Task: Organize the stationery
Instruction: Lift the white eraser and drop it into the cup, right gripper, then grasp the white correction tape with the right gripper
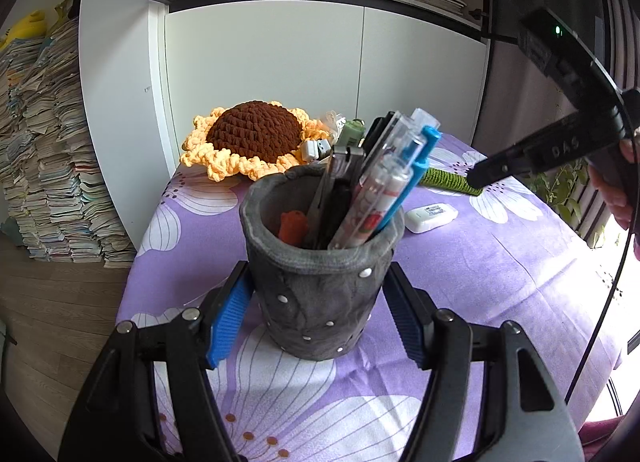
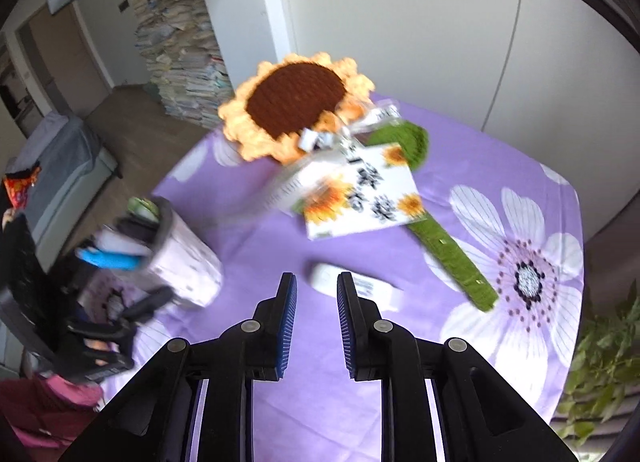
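Note:
A grey felt pen holder [image 1: 320, 286] stands on the purple flowered tablecloth [image 1: 480, 282], filled with pens [image 1: 384, 190], scissors and an orange item. My left gripper [image 1: 320, 302] has its blue pads on both sides of the holder, closed against it. The holder also shows blurred at the left of the right wrist view [image 2: 176, 262]. My right gripper [image 2: 317, 294] is open and empty, above the cloth, just short of a white correction tape [image 2: 360, 288]. That tape shows in the left wrist view [image 1: 431, 217] beyond the holder. The right gripper [image 1: 480, 176] hangs above it there.
A crocheted sunflower [image 1: 252, 134] with a green stem [image 2: 452, 254] lies at the back of the table. A sunflower-print notebook [image 2: 352, 190] lies over the stem. White cupboard doors [image 1: 280, 74] stand behind. Stacked books [image 1: 44, 150] stand left on the floor. A plant [image 2: 600, 362] is at the right.

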Motion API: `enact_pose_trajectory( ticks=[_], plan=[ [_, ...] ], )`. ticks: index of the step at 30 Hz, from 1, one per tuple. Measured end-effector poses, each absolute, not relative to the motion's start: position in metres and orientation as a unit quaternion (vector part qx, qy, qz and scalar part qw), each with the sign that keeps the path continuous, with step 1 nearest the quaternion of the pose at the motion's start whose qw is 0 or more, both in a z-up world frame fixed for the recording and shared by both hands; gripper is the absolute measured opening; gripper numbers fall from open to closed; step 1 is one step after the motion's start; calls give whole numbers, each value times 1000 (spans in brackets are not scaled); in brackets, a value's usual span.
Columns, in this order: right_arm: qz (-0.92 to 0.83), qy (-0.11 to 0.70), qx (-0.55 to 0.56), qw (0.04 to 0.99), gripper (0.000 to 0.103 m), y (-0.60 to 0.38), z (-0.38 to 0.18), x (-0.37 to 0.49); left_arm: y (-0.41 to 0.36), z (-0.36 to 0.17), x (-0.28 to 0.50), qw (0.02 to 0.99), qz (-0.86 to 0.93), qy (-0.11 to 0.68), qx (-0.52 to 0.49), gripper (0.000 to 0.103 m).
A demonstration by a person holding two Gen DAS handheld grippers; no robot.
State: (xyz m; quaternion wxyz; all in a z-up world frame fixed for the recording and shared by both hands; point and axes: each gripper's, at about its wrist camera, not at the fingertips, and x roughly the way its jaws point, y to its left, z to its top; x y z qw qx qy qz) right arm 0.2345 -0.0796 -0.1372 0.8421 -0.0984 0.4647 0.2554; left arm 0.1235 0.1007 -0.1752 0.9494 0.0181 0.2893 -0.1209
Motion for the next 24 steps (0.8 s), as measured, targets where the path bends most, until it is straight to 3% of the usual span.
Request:
enact_pose_trajectory(
  ticks=[6, 11, 18, 24],
  plan=[
    [249, 479, -122, 833, 33, -104, -171, 248, 102, -175, 125, 948, -121, 294, 16, 67],
    [274, 463, -196, 820, 57, -83, -178, 243, 103, -175, 126, 948, -121, 295, 16, 67],
    [310, 458, -379, 742, 58, -31, -191, 245, 103, -175, 125, 948, -121, 295, 15, 67],
    [330, 455, -460, 687, 57, -3, -206, 254, 103, -175, 125, 948, -122, 295, 16, 67]
  ],
)
